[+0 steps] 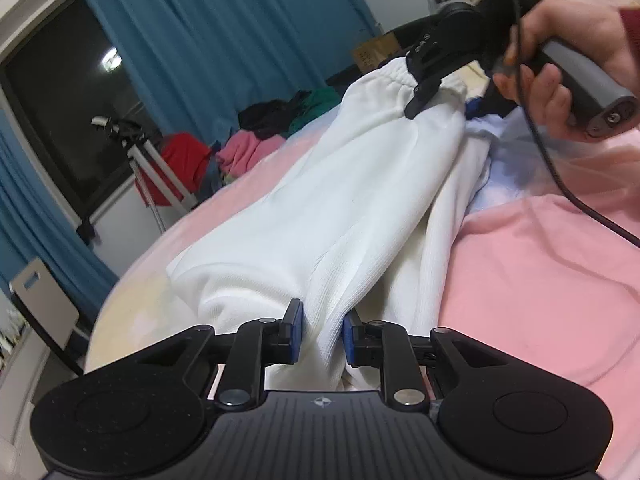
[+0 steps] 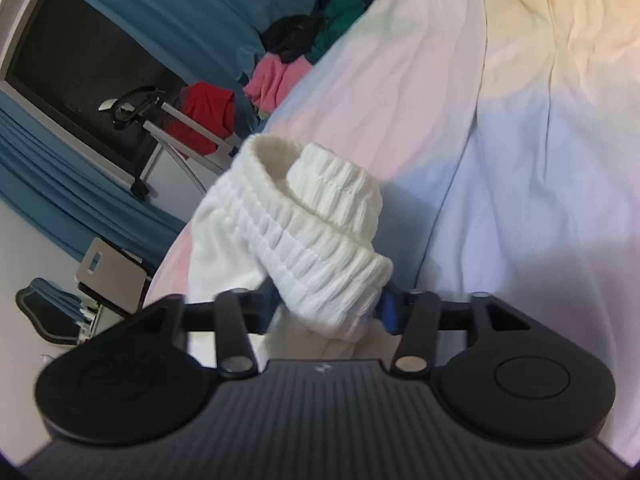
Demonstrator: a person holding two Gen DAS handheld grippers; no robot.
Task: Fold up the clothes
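Observation:
White trousers hang stretched above a pastel bed sheet, held at both ends. My left gripper is shut on a fold of the leg end, the blue pads pinching the cloth. My right gripper, held by a hand, is shut on the elastic waistband at the far end. In the right wrist view the ribbed white waistband is bunched between the right gripper's blue pads and hides most of them.
A heap of pink, red, green and black clothes lies at the bed's far edge. Blue curtains and a dark window stand behind it. A metal stand and a chair are beside the bed. A black cable trails from the right gripper.

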